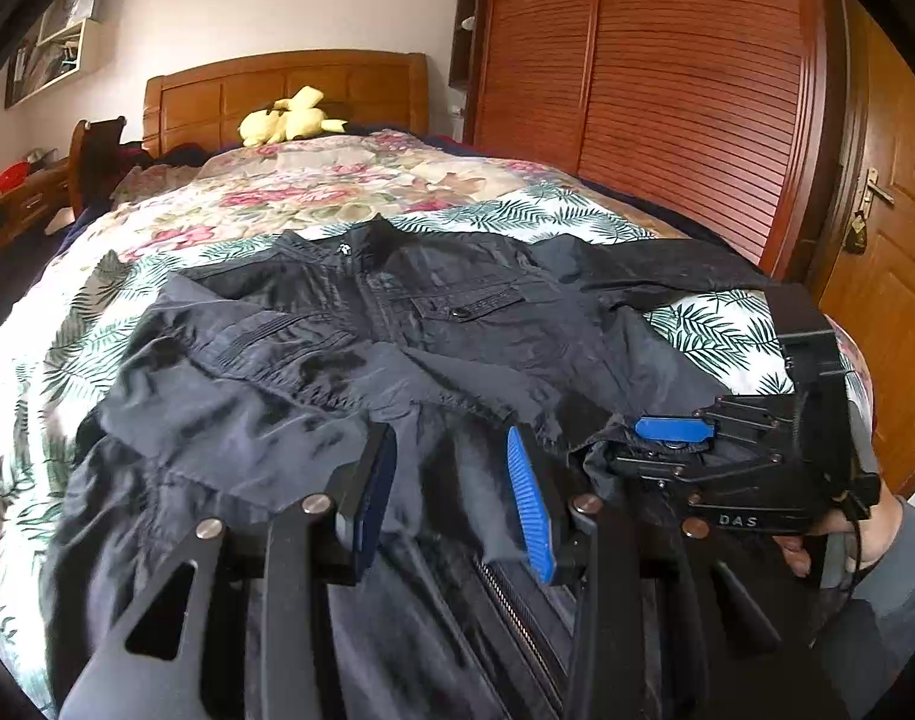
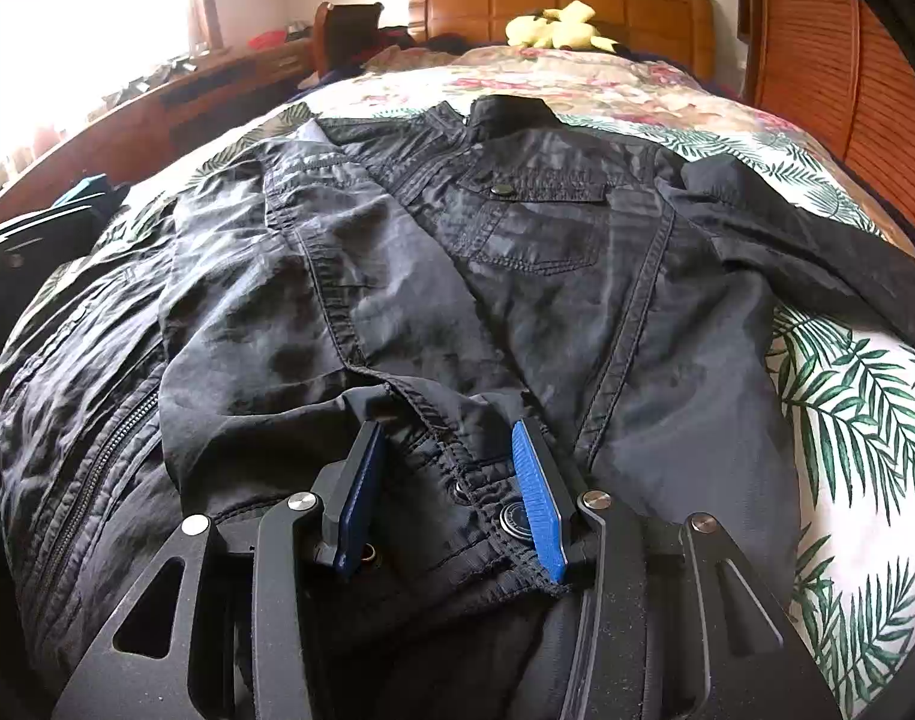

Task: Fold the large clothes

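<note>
A large dark jacket (image 1: 349, 330) lies spread on the bed, collar towards the headboard, its left side folded over the front; it also shows in the right wrist view (image 2: 517, 276). My left gripper (image 1: 451, 450) is open, with jacket fabric lying between its blue-padded fingers near the lower front. My right gripper (image 2: 448, 438) is open over the hem by the snap buttons (image 2: 511, 519). In the left wrist view the right gripper (image 1: 676, 429) rests low on the jacket's hem at the right. The right sleeve (image 2: 817, 252) stretches out to the right.
The bed has a leaf-print and floral quilt (image 1: 313, 198) and a wooden headboard (image 1: 289, 90) with a yellow plush toy (image 1: 289, 120). A wooden wardrobe (image 1: 667, 90) and a door (image 1: 895, 252) stand on the right. A desk (image 2: 217, 84) stands on the left.
</note>
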Motion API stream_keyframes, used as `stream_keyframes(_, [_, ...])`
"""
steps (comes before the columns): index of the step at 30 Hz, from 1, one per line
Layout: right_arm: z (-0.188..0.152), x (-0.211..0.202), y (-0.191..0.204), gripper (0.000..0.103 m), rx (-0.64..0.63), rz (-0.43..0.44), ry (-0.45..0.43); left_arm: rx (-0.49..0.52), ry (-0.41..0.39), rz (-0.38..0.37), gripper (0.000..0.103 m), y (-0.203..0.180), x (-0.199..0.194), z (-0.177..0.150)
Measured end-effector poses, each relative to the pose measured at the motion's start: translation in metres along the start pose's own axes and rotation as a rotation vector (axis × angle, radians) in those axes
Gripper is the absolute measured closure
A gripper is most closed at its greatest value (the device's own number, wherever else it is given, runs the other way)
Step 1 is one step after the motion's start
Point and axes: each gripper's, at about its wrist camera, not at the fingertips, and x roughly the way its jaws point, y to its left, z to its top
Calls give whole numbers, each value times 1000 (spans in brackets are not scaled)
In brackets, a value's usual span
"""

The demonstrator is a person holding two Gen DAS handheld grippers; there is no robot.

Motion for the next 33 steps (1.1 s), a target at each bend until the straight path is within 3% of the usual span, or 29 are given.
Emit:
stream_keyframes(11, [1, -3, -2, 59, 14, 1, -12, -6, -18, -48, 66, 6, 17, -18])
stream_keyframes(18, [17, -35, -27, 58, 77, -15, -61, -11, -37, -55, 66, 8, 14, -21])
stream_keyframes(23, [37, -64, -83, 30, 158, -100, -152, -9, -38, -49, 66, 7, 14, -21])
stream_keyframes(33, [49, -59, -218, 28, 409, -319, -111, 3, -33, -38, 66, 4, 16, -21])
